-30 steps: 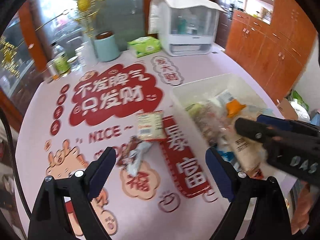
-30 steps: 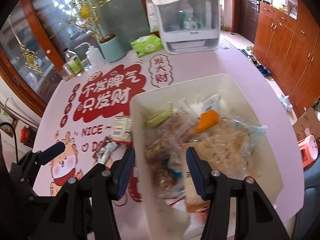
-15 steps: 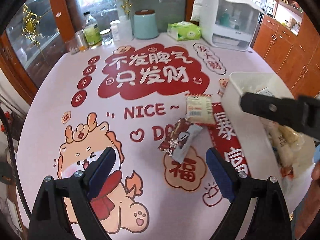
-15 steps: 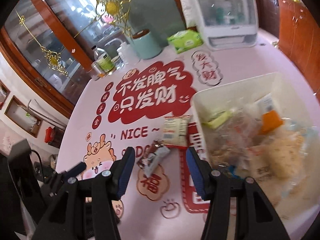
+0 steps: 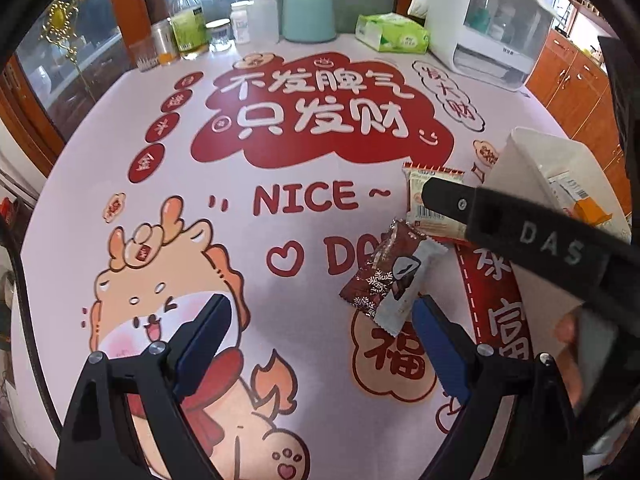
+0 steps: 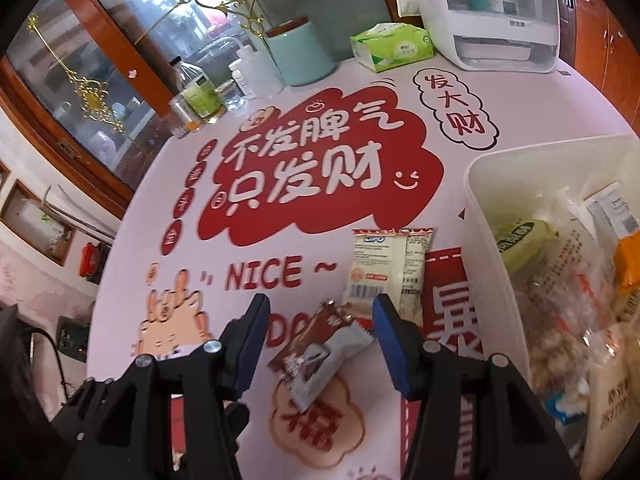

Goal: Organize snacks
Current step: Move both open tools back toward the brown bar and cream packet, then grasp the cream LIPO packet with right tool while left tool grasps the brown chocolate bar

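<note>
A brown and grey snack packet (image 5: 394, 276) lies flat on the printed tablecloth, with a cream snack packet (image 5: 430, 208) just beyond it. Both also show in the right wrist view: the brown one (image 6: 320, 354) and the cream one (image 6: 386, 270). A white bin (image 6: 486, 216) holding several snacks stands at the right; it shows in the left wrist view too (image 5: 520, 160). My right gripper (image 6: 320, 312) is open and hovers with the brown packet between its fingers. My left gripper (image 5: 320, 320) is open and empty, left of the packet. A right gripper finger (image 5: 500, 224) crosses the left view.
At the table's far edge stand a teal canister (image 5: 308, 12), a green tissue pack (image 5: 392, 34), a white covered rack (image 5: 488, 28) and several bottles and jars (image 5: 188, 24). Wooden cabinets (image 5: 580, 80) stand beyond the table on the right.
Both grippers have swung left, away from over the bin. The right gripper now sits over the brown packet. The loose packets have not moved.
</note>
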### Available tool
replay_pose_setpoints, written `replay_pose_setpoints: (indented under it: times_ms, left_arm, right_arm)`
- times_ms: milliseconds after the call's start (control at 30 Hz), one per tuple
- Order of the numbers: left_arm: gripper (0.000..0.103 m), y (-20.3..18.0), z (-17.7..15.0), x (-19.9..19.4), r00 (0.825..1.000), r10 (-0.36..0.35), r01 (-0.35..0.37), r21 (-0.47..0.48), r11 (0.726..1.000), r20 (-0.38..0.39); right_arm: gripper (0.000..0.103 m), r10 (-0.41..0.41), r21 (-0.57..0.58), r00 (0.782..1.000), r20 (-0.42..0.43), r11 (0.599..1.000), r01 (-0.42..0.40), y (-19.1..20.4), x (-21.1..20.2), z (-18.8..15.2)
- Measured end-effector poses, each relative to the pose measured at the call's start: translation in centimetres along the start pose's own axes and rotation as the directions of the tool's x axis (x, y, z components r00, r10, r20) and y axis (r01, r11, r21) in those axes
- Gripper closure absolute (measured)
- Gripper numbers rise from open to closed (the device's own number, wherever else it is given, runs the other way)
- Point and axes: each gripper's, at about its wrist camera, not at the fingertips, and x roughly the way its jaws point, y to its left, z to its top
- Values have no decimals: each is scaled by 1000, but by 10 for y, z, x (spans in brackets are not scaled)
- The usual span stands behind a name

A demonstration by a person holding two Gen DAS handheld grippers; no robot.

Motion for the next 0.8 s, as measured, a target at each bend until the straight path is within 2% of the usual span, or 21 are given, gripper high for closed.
replay_pose_setpoints:
  times_ms: [100, 233, 433, 500, 567, 633, 800]
  left_arm:
    - [12, -1, 1, 11, 1000, -12, 12, 3, 1000, -16]
    - [12, -5, 6, 26, 999, -26, 26, 3, 1000, -32]
    - [12, -13, 12, 41, 998, -47, 48, 18, 999, -49]
    - [12, -17, 14, 46, 997, -52, 54, 26, 998, -50]
    - [12, -19, 15, 49, 997, -54, 56, 29, 998, -49]
    - [12, -21, 16, 54, 997, -59, 60, 30, 998, -51]
    - [12, -24, 19, 66, 995, -79, 80, 24, 996, -57]
  right_arm:
    - [49, -28, -20, 1000, 9, 999, 28, -6, 12, -3]
    - [49, -10, -50, 1000, 18, 999, 11, -10, 18, -3]
    - [49, -59, -126, 994, 87, 990, 70, -1, 14, 2]
    - [49, -105, -192, 990, 91, 974, 121, 2, 19, 1]
    - [49, -140, -234, 986, 87, 960, 157, -3, 22, 2]
    - [49, -141, -252, 987, 72, 955, 155, -11, 25, 3]
    - [49, -100, -226, 995, -26, 970, 91, -23, 35, 2]
